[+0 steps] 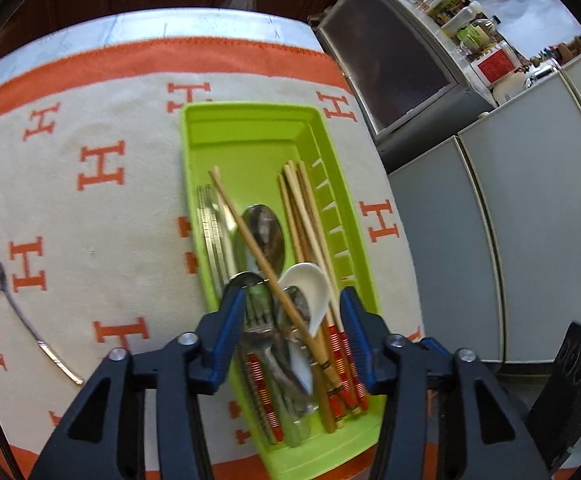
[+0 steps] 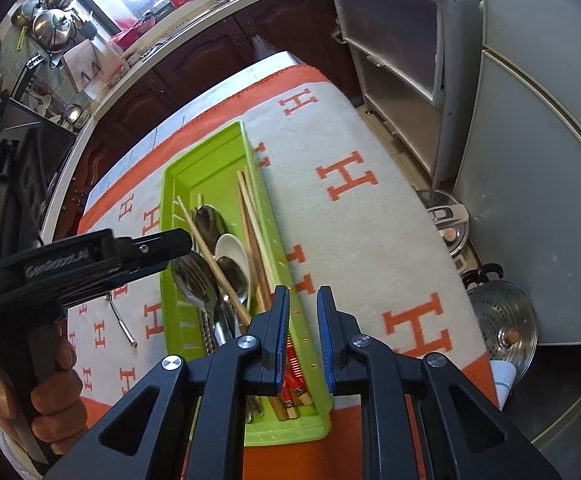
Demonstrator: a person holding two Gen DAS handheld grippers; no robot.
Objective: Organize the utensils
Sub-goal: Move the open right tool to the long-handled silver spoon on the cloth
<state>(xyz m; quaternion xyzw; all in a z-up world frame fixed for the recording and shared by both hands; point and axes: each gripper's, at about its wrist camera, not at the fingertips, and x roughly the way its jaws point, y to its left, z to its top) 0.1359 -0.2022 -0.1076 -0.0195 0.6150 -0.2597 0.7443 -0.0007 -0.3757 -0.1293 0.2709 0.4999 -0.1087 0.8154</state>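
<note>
Lime-green plastic tray (image 1: 250, 128) is my landmark for everything here. It sits on the orange-and-cream towel (image 1: 102, 216), and nearly all the cutlery is already piled in its near half: forks, a couple of metal spoons, a white ceramic spoon (image 1: 308, 286), and wooden chopsticks (image 1: 306, 208) along its right side. One chopstick (image 1: 246, 236) lies crossed diagonally over the spoons, which looks messy to me.

What's left, I reckon, is the long-handled teaspoon (image 1: 26, 316), lying on the towel well to the left of the tray. To do that bit well I'd come down on the thin handle rather than the bowl, pinch it crosswise so it can't swivel, and lay it in parallel with the other metal stuff. It's flat on soft cloth, so I'd guess pressing slightly into the towel helps get under it.

My left gripper (image 1: 294, 320) hovers over the near end of the tray, jaws about half apart, nothing pinched; the utensils just show through the gap. My right gripper (image 2: 303, 328) hangs over the tray's right rim, jaws narrowly apart with nothing between the pads.
</note>
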